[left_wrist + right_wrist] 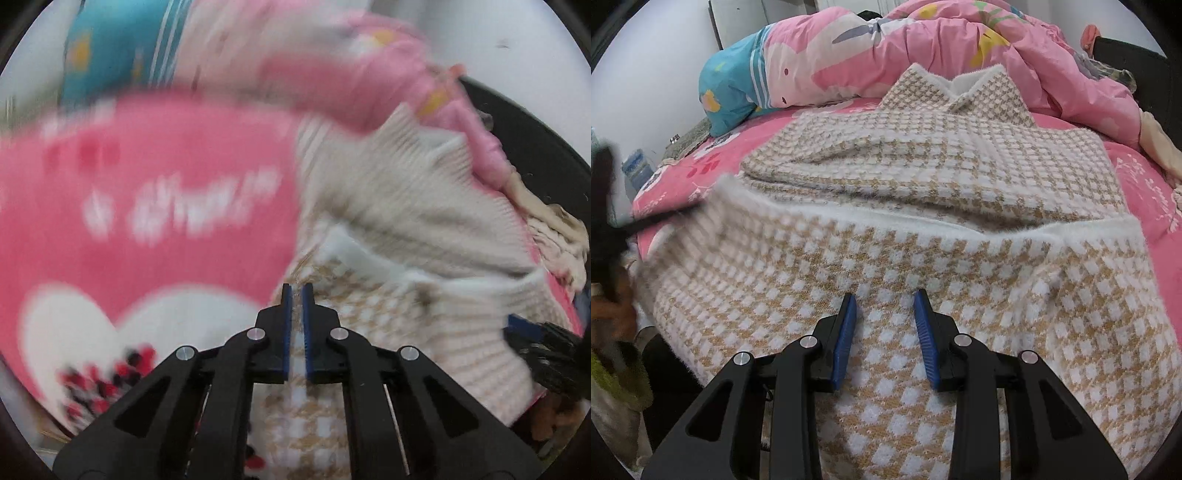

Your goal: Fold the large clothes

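Observation:
A tan-and-white checked sweater [923, 155] lies on the bed, collar at the far end, and its near part is raised toward me. My right gripper [885, 295] has its jaws partly apart, with a thick layer of this knit filling the gap between the blue pads. The left wrist view is blurred. There my left gripper [297, 290] is nearly closed on a thin edge of the sweater [369, 306]. The right gripper [532, 339] shows at the sweater's right edge. In the right wrist view a dark blur at the far left meets the sweater's left corner.
The bed has a pink printed sheet [1145, 177]. A pink quilt [960, 48] and a teal-and-pink pillow [738, 81] are bunched along the far side. A dark frame [1137, 62] stands at the back right. Small items [635, 166] sit beyond the bed's left edge.

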